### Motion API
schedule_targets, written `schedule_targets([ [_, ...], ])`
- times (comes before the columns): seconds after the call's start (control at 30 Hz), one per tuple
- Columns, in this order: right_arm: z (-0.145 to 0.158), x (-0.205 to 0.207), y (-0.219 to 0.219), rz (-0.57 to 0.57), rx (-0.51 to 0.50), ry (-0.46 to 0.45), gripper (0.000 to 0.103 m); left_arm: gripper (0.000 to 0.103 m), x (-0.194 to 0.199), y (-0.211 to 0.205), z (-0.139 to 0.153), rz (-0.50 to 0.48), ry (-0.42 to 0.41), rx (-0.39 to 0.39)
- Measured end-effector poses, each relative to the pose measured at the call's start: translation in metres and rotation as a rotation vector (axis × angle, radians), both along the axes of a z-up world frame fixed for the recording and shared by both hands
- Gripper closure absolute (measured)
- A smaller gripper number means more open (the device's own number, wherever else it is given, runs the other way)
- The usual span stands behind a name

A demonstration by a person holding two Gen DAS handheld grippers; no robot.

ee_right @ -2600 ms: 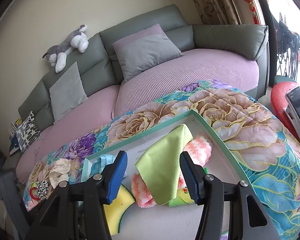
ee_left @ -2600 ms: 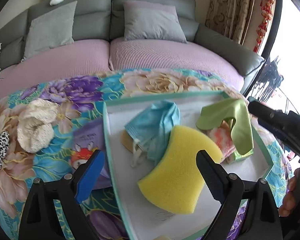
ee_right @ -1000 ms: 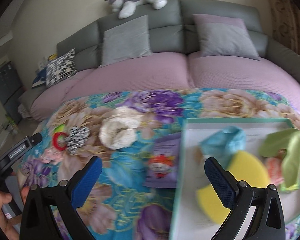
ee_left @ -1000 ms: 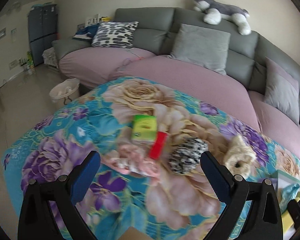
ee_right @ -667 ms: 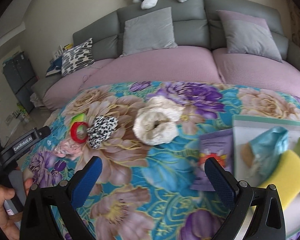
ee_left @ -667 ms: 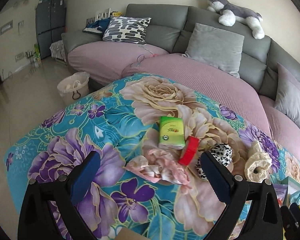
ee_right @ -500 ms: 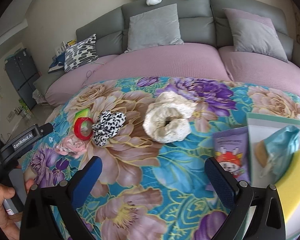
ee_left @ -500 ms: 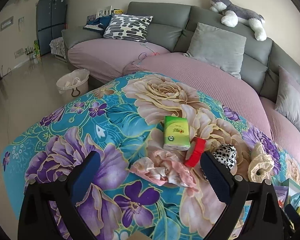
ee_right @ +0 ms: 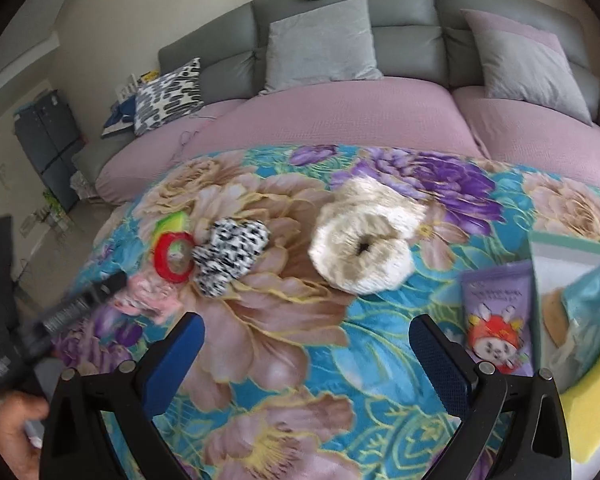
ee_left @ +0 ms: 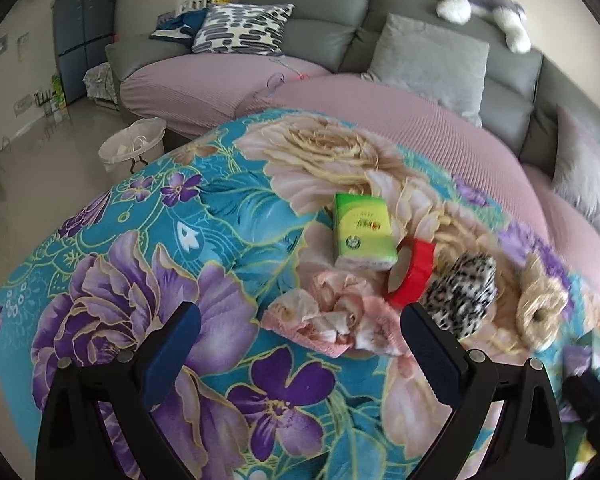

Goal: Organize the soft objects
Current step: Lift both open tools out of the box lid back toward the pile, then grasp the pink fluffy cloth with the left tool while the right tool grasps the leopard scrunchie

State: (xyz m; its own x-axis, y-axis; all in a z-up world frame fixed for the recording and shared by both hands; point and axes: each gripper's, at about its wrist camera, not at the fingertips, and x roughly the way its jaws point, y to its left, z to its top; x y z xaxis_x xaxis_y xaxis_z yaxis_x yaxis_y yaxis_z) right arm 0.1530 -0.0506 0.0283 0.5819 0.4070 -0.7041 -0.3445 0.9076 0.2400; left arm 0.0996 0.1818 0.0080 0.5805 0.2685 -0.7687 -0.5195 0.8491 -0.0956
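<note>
A: Floral blanket (ee_left: pixel 112 240) fills both views. Your L gripper (ee_left: pixel 296 344) hangs above it, jaws spread wide, nothing between them.

B: And the soft stuff?

A: L wrist view, centre-right: pink cloth (ee_left: pixel 332 320) crumpled just ahead of the right fingertip (ee_left: pixel 428 344). Behind it a green tissue pack (ee_left: pixel 360 232), with a red tape roll (ee_left: pixel 412 272) leaning on its corner. Black-white scrunchie (ee_left: pixel 462 294) sits just right of the tape, cream scrunchie (ee_left: pixel 540 308) further right, blurred.

B: R side?

A: Your R gripper (ee_right: pixel 306 350) is also fully open and empty, over the blanket. R wrist view: cream scrunchie (ee_right: pixel 364 240) upper centre, black-white one (ee_right: pixel 230 254) to its left, touching the tape roll (ee_right: pixel 174 258); pink cloth (ee_right: pixel 148 292) lower left of that. Far right edge: tray (ee_right: pixel 568 256) w/ blue cloth (ee_right: pixel 592 300) and yellow sponge (ee_right: pixel 592 416) inside. Purple packet (ee_right: pixel 496 312) lies just beside the tray's left wall.

B: Anything else?

A: Your hand (ee_right: pixel 16 436) shows bottom left, holding the other gripper's handle.
</note>
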Motion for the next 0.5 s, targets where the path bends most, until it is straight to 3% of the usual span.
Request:
schedule_targets([
  [0.3,-0.004,0.031,0.031,0.080,0.025,0.034,0.001,0.003,0.014,-0.001,-0.016,-0.041,0.048,-0.034],
  [0.5,-0.018,0.040,0.058,0.120,0.023,0.063,0.021,0.008,0.018,-0.001,-0.025,-0.043,0.076,-0.056],
])
